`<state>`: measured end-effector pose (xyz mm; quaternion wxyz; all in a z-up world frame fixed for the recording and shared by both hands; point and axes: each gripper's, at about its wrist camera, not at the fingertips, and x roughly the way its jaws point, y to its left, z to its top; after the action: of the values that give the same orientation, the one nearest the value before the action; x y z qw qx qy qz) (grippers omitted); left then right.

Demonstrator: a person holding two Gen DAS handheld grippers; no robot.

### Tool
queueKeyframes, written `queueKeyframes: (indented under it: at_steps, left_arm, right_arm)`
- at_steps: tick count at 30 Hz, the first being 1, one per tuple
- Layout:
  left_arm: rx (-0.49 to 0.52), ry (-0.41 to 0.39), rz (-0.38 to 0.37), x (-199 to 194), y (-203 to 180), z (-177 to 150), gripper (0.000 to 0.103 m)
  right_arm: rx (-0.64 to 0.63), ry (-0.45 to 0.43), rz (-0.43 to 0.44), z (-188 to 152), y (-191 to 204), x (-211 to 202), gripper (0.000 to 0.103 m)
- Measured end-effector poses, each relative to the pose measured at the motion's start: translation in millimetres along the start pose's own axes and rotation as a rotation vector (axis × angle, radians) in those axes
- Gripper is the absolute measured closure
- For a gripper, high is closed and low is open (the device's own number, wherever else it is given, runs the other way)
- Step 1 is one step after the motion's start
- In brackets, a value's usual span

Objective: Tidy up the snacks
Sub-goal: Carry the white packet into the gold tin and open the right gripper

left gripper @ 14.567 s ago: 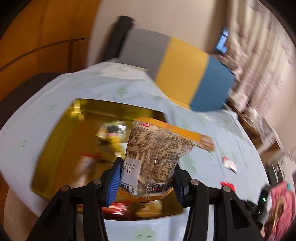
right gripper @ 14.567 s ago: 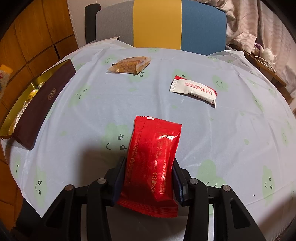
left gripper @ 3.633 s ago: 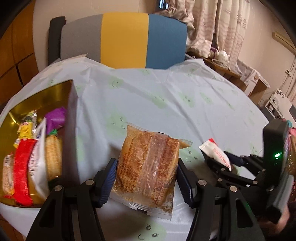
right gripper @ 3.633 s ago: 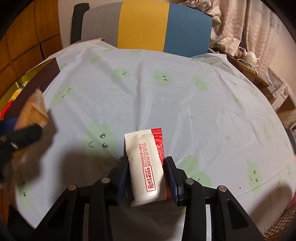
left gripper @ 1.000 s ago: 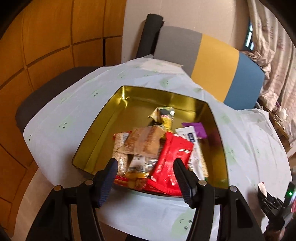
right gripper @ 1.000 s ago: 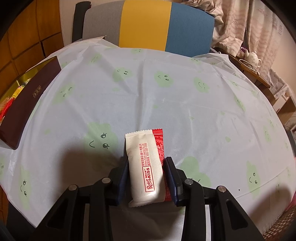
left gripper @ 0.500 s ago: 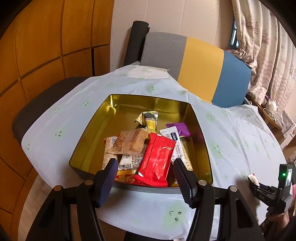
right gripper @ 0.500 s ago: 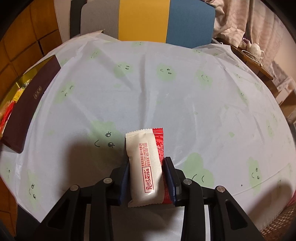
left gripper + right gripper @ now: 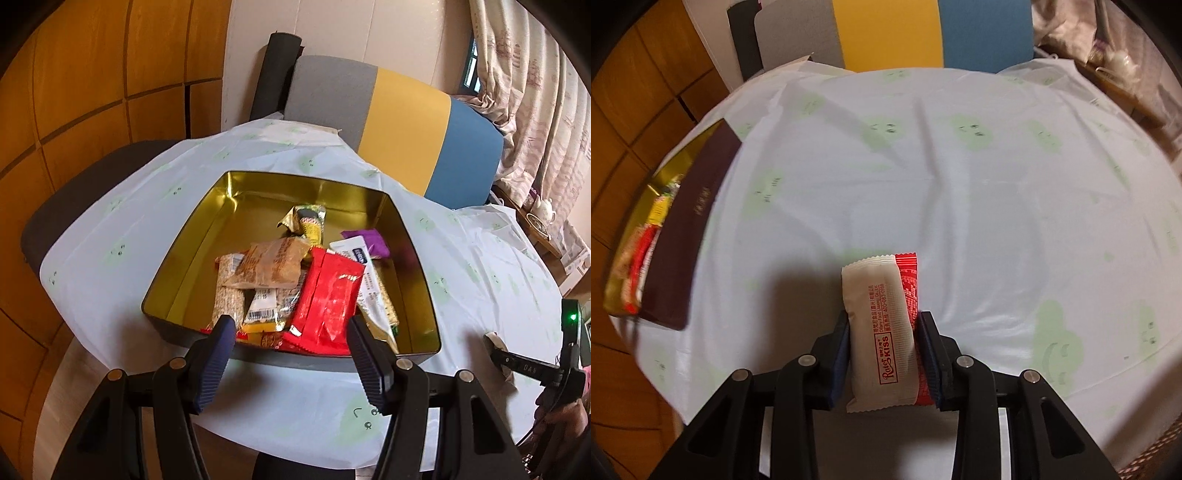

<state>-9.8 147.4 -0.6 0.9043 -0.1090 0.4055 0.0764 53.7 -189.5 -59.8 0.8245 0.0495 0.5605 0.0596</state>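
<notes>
The left gripper (image 9: 290,334) hangs at the bottom of its own view with its blue-padded fingers (image 9: 216,354) set wide and nothing between them. Just beyond the tips, in the middle of the frame, sits a gold-lined tin (image 9: 314,188) on the worktop (image 9: 140,206), which is covered by a pale cloth printed with small green faces. Inside the tin lies a heap of snacks: a red packet (image 9: 325,299) toward the lower centre, a tan wafer pack (image 9: 271,266) overlapping grain bars to its left, a white-labelled bar (image 9: 373,288) to the right of the red one, a purple wrapper (image 9: 365,242) and a yellow-and-black packet (image 9: 308,221) further back.

At the lower right edge of that view the right gripper (image 9: 496,349) shows, with a scrap of white wrapper at its tip.

In the right wrist view the right gripper (image 9: 882,350) is clamped narrowly on a white and red Ralet Kiss packet (image 9: 882,325), which stands up out of the fingers (image 9: 929,350) at lower centre, above the cloth. The tin (image 9: 698,206) appears at the left edge, its dark brown outer wall facing the camera and bright wrappers showing over the rim. A chair back (image 9: 886,29) in grey, yellow and blue crosses the top of the frame.
</notes>
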Motion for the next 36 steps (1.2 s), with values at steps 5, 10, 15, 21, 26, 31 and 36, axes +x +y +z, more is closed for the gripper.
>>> queueKeyframes:
  at_steps: [5, 10, 15, 21, 26, 31, 36]
  left_arm:
    - [-0.008, 0.018, 0.017, 8, 7, -4, 0.04]
    - [-0.041, 0.022, 0.037, 11, 18, -5, 0.04]
    - [-0.051, 0.009, 0.065, 11, 23, -5, 0.04]
    - [-0.074, -0.002, 0.083, 11, 29, -3, 0.04]
    - [-0.077, -0.003, 0.103, 13, 34, -2, 0.039]
    - [-0.091, 0.015, 0.119, 19, 39, -2, 0.039]
    - [-0.078, 0.012, 0.136, 22, 39, 1, 0.039]
  right_arm:
    - [0.073, 0.023, 0.099, 7, -1, 0, 0.068]
    - [0.042, 0.014, 0.151, 13, 21, -3, 0.068]
    - [-0.033, -0.03, 0.231, 23, 58, -24, 0.068]
    - [-0.25, -0.06, 0.314, 35, 146, -40, 0.068]
    - [-0.419, -0.051, 0.31, 48, 216, -18, 0.068]
    - [-0.532, -0.018, 0.172, 60, 253, 28, 0.068]
    - [-0.58, -0.041, 0.093, 71, 265, 50, 0.065]
